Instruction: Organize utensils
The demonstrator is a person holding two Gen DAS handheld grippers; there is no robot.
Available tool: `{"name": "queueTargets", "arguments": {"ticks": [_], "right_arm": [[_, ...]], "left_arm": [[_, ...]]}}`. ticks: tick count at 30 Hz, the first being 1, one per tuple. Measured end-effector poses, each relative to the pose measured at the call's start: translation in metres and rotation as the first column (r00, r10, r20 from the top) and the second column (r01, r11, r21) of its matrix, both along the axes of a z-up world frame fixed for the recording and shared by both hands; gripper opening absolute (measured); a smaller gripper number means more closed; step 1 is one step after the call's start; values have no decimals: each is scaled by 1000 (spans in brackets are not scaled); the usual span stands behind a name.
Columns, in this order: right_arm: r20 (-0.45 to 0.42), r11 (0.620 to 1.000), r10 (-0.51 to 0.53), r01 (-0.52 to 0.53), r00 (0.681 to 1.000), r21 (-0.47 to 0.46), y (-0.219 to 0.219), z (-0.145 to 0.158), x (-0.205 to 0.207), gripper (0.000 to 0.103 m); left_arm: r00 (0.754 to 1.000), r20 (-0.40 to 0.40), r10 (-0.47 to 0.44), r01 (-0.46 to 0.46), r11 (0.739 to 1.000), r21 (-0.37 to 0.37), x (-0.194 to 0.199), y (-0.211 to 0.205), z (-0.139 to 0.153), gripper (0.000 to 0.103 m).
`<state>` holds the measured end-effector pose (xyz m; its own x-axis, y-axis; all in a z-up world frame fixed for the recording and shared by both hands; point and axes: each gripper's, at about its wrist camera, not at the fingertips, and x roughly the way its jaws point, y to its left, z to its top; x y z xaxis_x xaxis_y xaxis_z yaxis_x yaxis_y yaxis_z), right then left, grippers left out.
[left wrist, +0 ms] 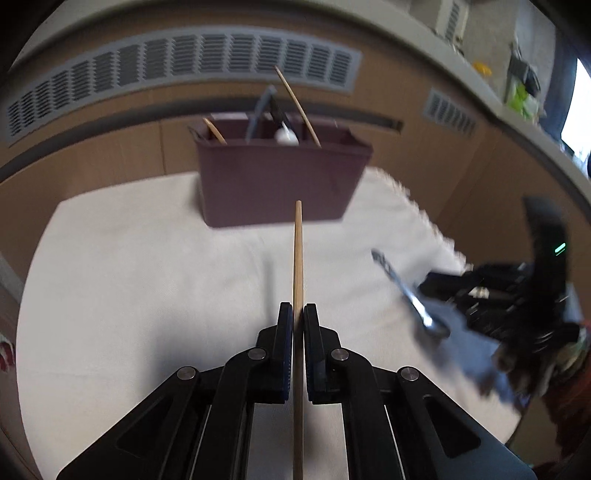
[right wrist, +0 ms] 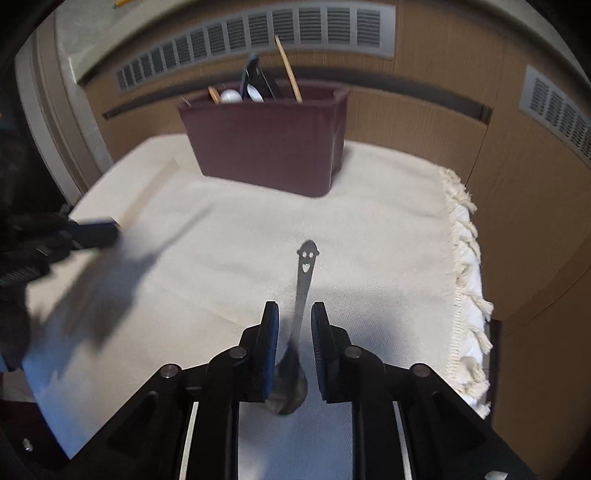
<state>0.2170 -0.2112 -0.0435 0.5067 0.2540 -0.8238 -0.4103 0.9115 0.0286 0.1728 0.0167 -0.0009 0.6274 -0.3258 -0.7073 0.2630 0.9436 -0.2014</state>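
My left gripper is shut on a wooden chopstick, which sticks out forward toward the maroon utensil holder. The holder stands at the back of the white cloth and contains chopsticks, a white spoon and dark utensils. In the right wrist view, a metal spoon with a smiley cut-out in its handle lies between the jaws of my right gripper. The bowl sits low between the pads, and a gap shows on the right side. The same spoon appears at the right in the left wrist view.
The cloth has a fringed edge on the right. Behind the holder is a brown panel wall with grey vents. The left gripper shows blurred at the left of the right wrist view.
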Motion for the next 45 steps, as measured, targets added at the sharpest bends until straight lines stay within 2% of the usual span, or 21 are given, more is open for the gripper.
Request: {"name": "queueTargets", "arguments": {"ticks": [5, 11, 15, 18, 20, 21, 23, 25, 28, 32, 36, 38, 41, 43, 45], "right_arm": [[-24, 998, -48, 47, 999, -35, 14, -15, 35, 17], [-67, 998, -61, 59, 996, -30, 27, -25, 68, 19], [-62, 999, -22, 19, 998, -47, 30, -25, 64, 21], [-100, 999, -25, 22, 995, -30, 27, -26, 65, 22], [-103, 999, -20, 15, 994, -50, 31, -25, 64, 21], [-96, 998, -21, 15, 995, -65, 33, -25, 63, 21], [-68, 997, -31, 26, 997, -75, 35, -25, 59, 11], [-27, 997, -32, 30, 999, -78, 34, -21, 49, 12], [37, 999, -52, 52, 998, 4, 21, -6, 24, 12], [76, 992, -82, 74, 994, 102, 2, 13, 0, 11], [143, 981, -112, 86, 983, 172, -11, 39, -23, 11], [181, 975, -117, 79, 976, 208, -17, 54, -31, 0], [244, 968, -127, 66, 962, 244, -18, 74, -42, 1], [270, 972, -103, 40, 957, 230, -13, 81, -45, 1], [239, 980, -68, 20, 969, 197, -9, 80, -40, 1]], "left_arm": [[997, 54, 57, -53, 997, -62, 0, 20, 18, 6], [996, 51, 72, -68, 994, -86, 3, 26, 16, 6], [997, 37, 73, -70, 993, -91, 6, 26, 10, 6], [997, 27, 73, -70, 993, -94, 8, 25, 8, 6], [997, 26, 73, -70, 992, -102, 9, 24, 7, 6], [997, 31, 75, -71, 992, -106, 8, 23, 8, 6], [996, 42, 82, -76, 990, -116, 9, 24, 10, 6], [995, 56, 85, -77, 989, -127, 10, 26, 13, 6], [992, 80, 94, -82, 986, -142, 8, 28, 19, 6], [991, 92, 102, -87, 983, -162, 8, 28, 21, 6], [989, 105, 108, -86, 977, -194, 7, 25, 26, 6], [986, 125, 112, -84, 974, -211, 5, 23, 30, 6], [981, 159, 109, -72, 971, -226, 2, 19, 40, 6], [979, 170, 112, -74, 973, -220, 2, 16, 44, 6], [979, 170, 111, -73, 973, -217, 2, 15, 46, 6]]}}
